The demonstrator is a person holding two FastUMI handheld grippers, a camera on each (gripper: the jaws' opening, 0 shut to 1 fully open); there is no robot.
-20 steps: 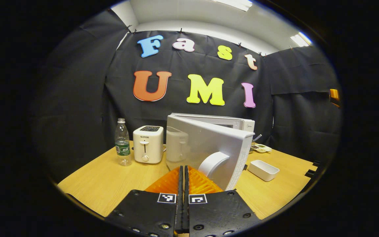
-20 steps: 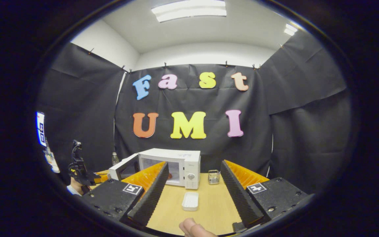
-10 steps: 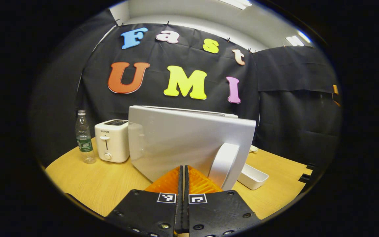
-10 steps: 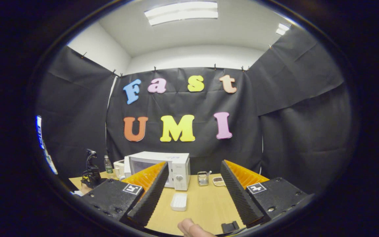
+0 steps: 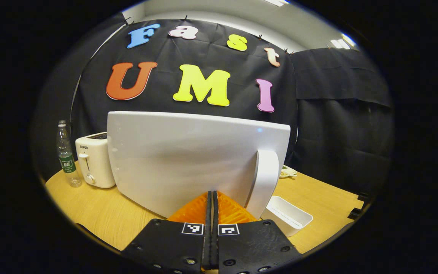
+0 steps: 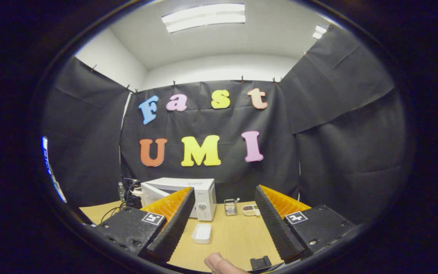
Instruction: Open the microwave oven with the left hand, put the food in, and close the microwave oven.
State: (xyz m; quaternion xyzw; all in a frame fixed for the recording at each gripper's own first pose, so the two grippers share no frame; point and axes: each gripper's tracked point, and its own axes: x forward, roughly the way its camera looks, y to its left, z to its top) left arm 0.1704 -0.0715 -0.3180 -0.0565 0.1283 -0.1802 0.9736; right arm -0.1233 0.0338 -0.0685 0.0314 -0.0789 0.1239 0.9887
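Note:
The white microwave door (image 5: 188, 160) faces me broadside in the left gripper view, its curved handle (image 5: 264, 179) at the right edge. My left gripper (image 5: 212, 195) is shut with nothing between its fingers, and its tips sit against the door's outer face just left of the handle. In the right gripper view the microwave (image 6: 200, 192) stands at the back of the table, its door (image 6: 152, 192) only a little ajar. My right gripper (image 6: 224, 192) hangs open and empty, well in front of the microwave.
An empty white tray (image 5: 287, 215) lies on the wooden table (image 5: 89, 209) right of the door. A toaster (image 5: 91, 163) and a water bottle (image 5: 65, 156) stand to the left. A small glass holder (image 6: 229, 206) and a dish (image 6: 249, 209) sit right of the microwave.
The door has swung from half open to almost closed, with my shut left gripper following it in. The right gripper stayed open and drifted slightly.

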